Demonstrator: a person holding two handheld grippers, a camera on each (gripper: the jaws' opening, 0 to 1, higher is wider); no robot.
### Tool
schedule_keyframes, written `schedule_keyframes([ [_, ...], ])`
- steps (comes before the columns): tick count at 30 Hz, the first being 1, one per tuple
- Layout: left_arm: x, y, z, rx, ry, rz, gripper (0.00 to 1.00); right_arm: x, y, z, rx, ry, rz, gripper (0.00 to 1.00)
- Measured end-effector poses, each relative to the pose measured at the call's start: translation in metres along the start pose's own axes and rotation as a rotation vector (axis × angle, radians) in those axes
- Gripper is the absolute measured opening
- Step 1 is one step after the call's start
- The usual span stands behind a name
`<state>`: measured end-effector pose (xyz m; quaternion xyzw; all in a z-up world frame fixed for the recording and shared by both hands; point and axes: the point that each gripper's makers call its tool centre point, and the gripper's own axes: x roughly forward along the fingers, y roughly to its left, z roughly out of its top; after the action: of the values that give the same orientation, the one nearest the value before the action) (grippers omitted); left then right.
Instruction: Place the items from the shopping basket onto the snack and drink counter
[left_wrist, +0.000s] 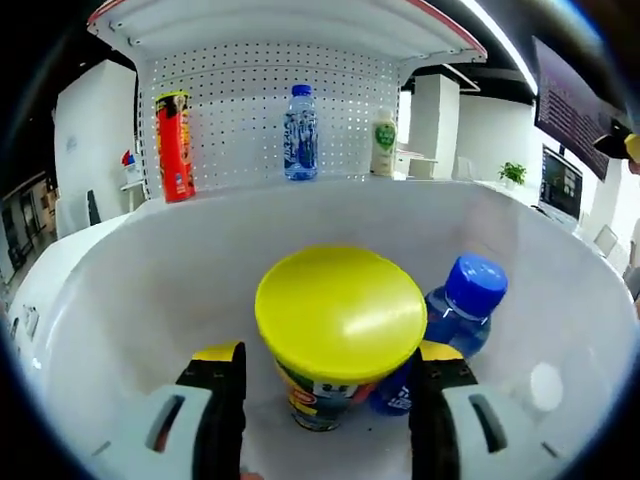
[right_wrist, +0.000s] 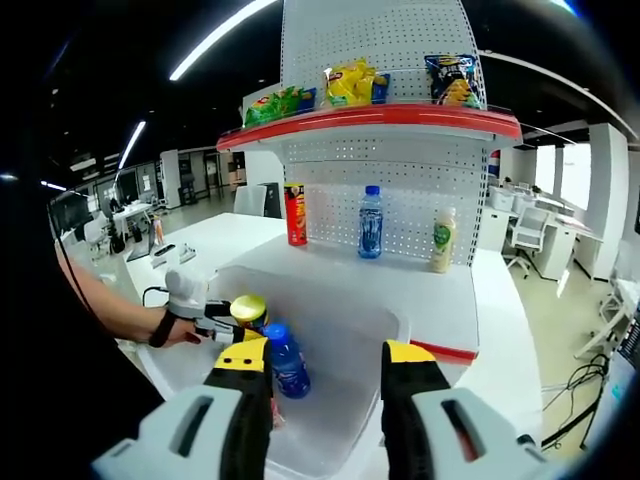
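Note:
A cup with a yellow lid (left_wrist: 340, 318) stands in the white basket (left_wrist: 110, 300), and a blue-capped bottle (left_wrist: 462, 305) lies against its right side. My left gripper (left_wrist: 330, 362) is open, one jaw on each side of the cup with small gaps to its body. In the right gripper view a person's hand holds the left gripper (right_wrist: 215, 322) at the yellow-lidded cup (right_wrist: 248, 308), beside the blue bottle (right_wrist: 285, 362) in the basket (right_wrist: 340, 425). My right gripper (right_wrist: 327, 372) hovers open over the basket's near edge, holding nothing.
On the white counter (right_wrist: 400, 285), against a pegboard back, stand a red chips can (right_wrist: 295, 214), a water bottle (right_wrist: 371, 222) and a pale bottle (right_wrist: 442, 240). Snack bags (right_wrist: 352, 84) sit on the red-edged top shelf. Desks and chairs fill the room behind.

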<state>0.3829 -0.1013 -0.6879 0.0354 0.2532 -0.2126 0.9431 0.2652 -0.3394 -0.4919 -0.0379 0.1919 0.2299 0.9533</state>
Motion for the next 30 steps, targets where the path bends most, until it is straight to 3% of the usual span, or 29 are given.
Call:
schedule_keyframes([
  [5, 0.004, 0.003, 0.002, -0.027, -0.013, 0.002, 0.62, 0.001, 0.000, 0.001, 0.000, -0.002, -0.002, 0.41],
  [8, 0.006, -0.003, 0.003, -0.003, -0.020, -0.016, 0.52, 0.001, -0.001, 0.000, 0.003, 0.003, -0.006, 0.40],
  [9, 0.008, -0.004, 0.010, 0.026, -0.051, -0.022, 0.51, 0.001, -0.002, -0.001, 0.005, 0.005, -0.007, 0.40],
  [10, 0.009, -0.005, 0.007, 0.021, -0.030, -0.026, 0.51, 0.001, -0.002, -0.001, 0.008, 0.005, -0.010, 0.40],
  [18, 0.009, -0.006, 0.008, 0.045, -0.035, -0.049, 0.50, 0.002, -0.003, 0.001, 0.008, 0.007, -0.015, 0.38],
  [21, 0.004, 0.002, 0.011, -0.058, -0.052, -0.016, 0.49, 0.003, -0.002, 0.000, 0.008, 0.011, -0.012, 0.38],
  [30, -0.005, 0.011, 0.013, -0.052, -0.053, 0.009, 0.49, 0.006, -0.001, 0.002, 0.005, 0.012, -0.003, 0.38],
])
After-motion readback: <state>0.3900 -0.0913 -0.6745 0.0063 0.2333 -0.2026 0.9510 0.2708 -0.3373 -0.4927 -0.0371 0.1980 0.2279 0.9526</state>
